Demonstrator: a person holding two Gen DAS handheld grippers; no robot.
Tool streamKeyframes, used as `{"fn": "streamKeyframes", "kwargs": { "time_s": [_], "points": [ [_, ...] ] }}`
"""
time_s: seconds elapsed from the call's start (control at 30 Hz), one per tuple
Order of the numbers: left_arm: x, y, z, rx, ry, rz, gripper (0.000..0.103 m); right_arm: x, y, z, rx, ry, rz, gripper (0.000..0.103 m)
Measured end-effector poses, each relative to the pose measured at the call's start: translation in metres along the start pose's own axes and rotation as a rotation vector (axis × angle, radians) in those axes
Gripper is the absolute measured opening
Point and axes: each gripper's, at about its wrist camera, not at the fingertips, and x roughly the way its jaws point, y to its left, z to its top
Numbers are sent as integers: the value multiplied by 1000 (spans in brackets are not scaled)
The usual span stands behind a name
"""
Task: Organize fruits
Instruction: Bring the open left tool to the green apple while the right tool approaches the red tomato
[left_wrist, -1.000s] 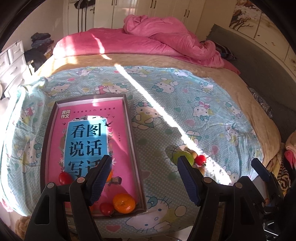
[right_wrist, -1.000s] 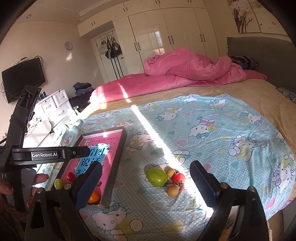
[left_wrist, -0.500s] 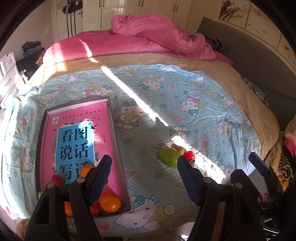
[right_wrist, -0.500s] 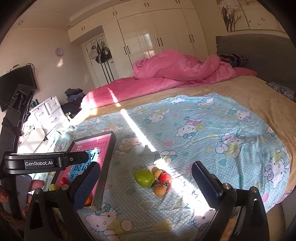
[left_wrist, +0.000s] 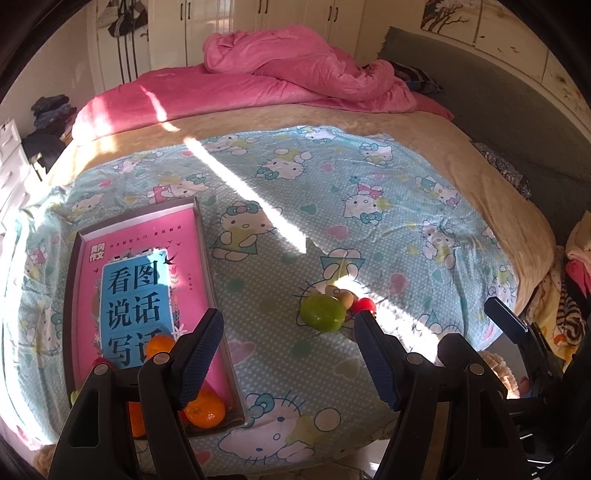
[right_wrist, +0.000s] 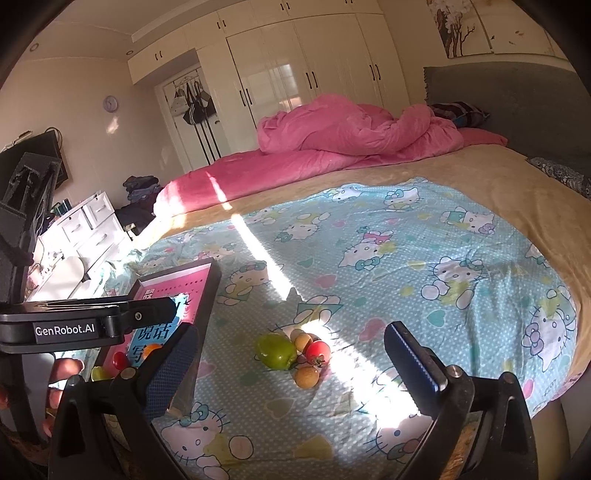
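The left tongs (left_wrist: 288, 354) are spread wide and hold nothing; they hang over the near edge of the bed in the lower middle of the left wrist frame. The right tongs (right_wrist: 291, 365) are also wide and empty, in the lower part of the right wrist frame.

On the light blue cartoon-cat bedsheet (left_wrist: 369, 206) lies a small heap of fruit in the lower centre: a green round fruit (right_wrist: 276, 350), a red cherry tomato (right_wrist: 317, 351) just beside it, and a small tan round fruit (right_wrist: 306, 376) near the front of the heap. Another tan fruit (right_wrist: 303, 341) sits between the green one and the tomato.

In the lower left of the left wrist frame lies a shallow dark-rimmed box (left_wrist: 207, 258) with a pink printed book cover inside. Several fruits lie at its near end: an orange mandarin (left_wrist: 205, 408) in the corner, and another mandarin (left_wrist: 159, 345) partly hidden behind the left finger.

A crumpled pink blanket (right_wrist: 354, 129) lies at the far end of the bed.
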Motion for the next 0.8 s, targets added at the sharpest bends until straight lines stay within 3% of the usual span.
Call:
{"fn": "streamKeyframes", "kwargs": {
  "time_s": [0.8],
  "points": [
    [30, -22, 0, 39, 54, -23, 75, 17, -27, -11, 16, 61, -27, 102]
  ]
}}
